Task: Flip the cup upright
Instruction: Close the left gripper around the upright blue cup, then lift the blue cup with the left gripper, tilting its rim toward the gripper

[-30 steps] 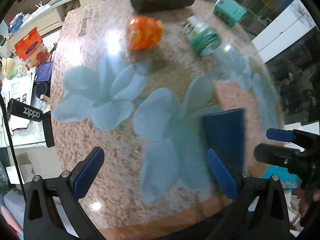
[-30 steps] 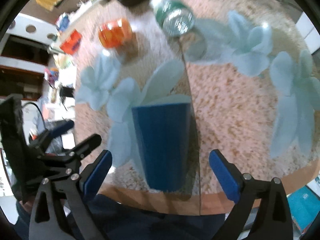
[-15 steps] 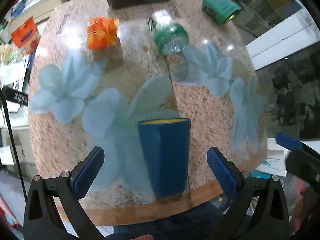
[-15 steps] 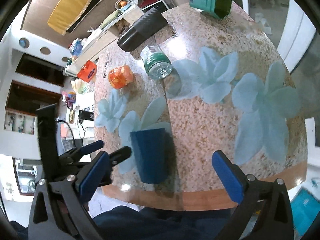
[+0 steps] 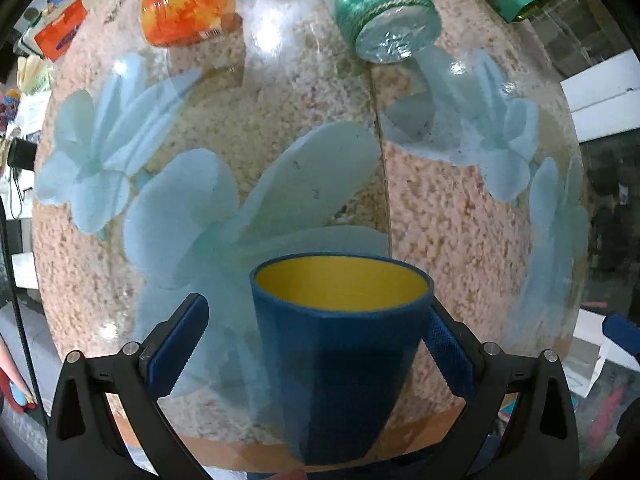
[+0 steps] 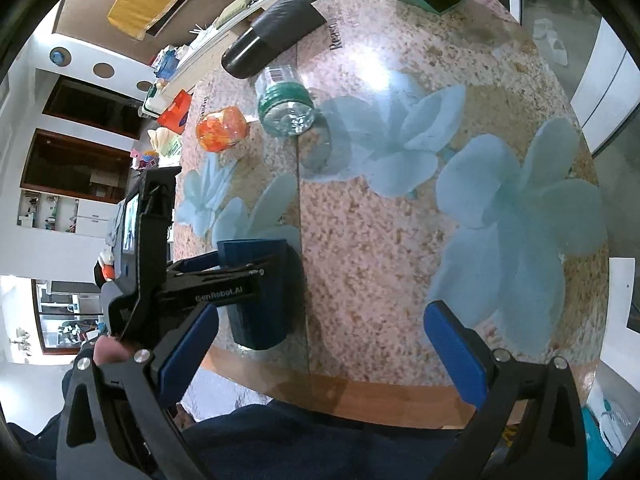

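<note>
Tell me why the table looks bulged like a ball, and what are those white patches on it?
Left wrist view: the fisheye lens bows the table and the white patch is lamp glare. Right wrist view: same bulge, glare near the bottle.

The cup [image 5: 340,364] looks like matt plastic, its blue outside finely ribbed and its yellow inside smooth, and the left gripper [image 5: 312,350] around it has matt black plastic arms with bare metal screws and ridged blue pads [image 5: 176,346]. The table [image 6: 400,240] carries a glossy, glass-like top that throws back lamp glare over a speckled, grainy print with pale blue flowers, edged at 6 o'clock by a smooth wood-coloured band. At 12 o'clock in the left wrist view lie a clear, shiny plastic bottle [image 5: 386,16] with a green label and a glossy orange jar [image 5: 186,2].
</note>
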`<state>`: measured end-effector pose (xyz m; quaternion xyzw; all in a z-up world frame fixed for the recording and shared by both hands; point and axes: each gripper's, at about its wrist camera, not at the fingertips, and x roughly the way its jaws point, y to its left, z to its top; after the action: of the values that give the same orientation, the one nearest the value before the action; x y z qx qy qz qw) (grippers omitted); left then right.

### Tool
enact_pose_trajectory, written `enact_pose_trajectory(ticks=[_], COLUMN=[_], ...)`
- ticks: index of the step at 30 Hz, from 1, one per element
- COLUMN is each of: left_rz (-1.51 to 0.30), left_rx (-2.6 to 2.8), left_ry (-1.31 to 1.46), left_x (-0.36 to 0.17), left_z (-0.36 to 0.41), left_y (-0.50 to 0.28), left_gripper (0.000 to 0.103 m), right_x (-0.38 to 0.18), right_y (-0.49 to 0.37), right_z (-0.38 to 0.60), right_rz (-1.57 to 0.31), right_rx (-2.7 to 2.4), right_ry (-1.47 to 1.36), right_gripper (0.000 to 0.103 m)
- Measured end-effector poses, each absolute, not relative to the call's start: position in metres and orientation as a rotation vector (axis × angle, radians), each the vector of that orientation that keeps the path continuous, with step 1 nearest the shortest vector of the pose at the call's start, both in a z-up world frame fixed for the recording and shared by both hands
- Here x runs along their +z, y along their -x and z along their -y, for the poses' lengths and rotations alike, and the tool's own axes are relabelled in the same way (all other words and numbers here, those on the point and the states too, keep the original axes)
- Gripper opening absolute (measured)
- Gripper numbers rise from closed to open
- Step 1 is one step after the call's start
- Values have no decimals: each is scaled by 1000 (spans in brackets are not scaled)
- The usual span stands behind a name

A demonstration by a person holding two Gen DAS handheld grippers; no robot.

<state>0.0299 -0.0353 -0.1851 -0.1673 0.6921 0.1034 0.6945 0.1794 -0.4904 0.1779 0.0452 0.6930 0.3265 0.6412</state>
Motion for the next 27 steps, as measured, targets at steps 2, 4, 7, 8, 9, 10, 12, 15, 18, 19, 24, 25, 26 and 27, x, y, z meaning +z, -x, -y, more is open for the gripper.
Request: enact_pose_trajectory(ticks=[2, 4, 7, 8, 9, 10, 12, 15, 18, 19, 24, 25, 26, 27], left_rz=[-1560, -1583, -1607, -1601, -1599, -1596, -1576, -1520, -1431, -1405, -1216, -1172, -1136, -1089], left_rx=[224, 223, 248, 252, 253, 251, 243, 237, 236, 233, 218, 221, 223, 224], left_ry=[395, 406, 408, 410, 419, 432, 454, 438, 432, 430, 357, 327, 305, 284], left_x=[-193, -201, -209, -210, -211, -212, -208, -196, -177, -171, -127, -119, -111, -103], left_z=[36, 37, 37, 37, 38, 38, 36, 32, 27, 26, 30, 31, 29, 31], left_y=[-31, -28, -25, -23, -23, -21, -18, -12, -11, -10, -6, -5, -5, -5], left_gripper=[103, 100, 76, 76, 76, 76, 76, 76, 75, 75, 75, 75, 75, 75], right_x=[172, 176, 162, 165, 164, 164, 166, 168, 173, 175, 186, 189, 190, 192], right_y=[-181, -183, -184, -184, -185, -184, -182, -177, -175, -174, -174, -175, -176, -177], right_z=[484, 491, 476, 480, 478, 477, 477, 473, 470, 470, 462, 461, 460, 457], right_rz=[-1586, -1588, -1588, -1584, -1584, -1584, -1583, -1575, -1554, -1539, -1456, -1430, -1413, -1382], right_rx=[742, 746, 740, 743, 742, 739, 737, 730, 737, 742, 792, 804, 808, 814], right_ry=[-112, -113, -112, -115, -116, -116, -120, -123, -127, -129, -131, -127, -123, -118], right_gripper=[103, 103, 103, 103, 103, 103, 103, 103, 103, 103, 103, 103, 103, 103])
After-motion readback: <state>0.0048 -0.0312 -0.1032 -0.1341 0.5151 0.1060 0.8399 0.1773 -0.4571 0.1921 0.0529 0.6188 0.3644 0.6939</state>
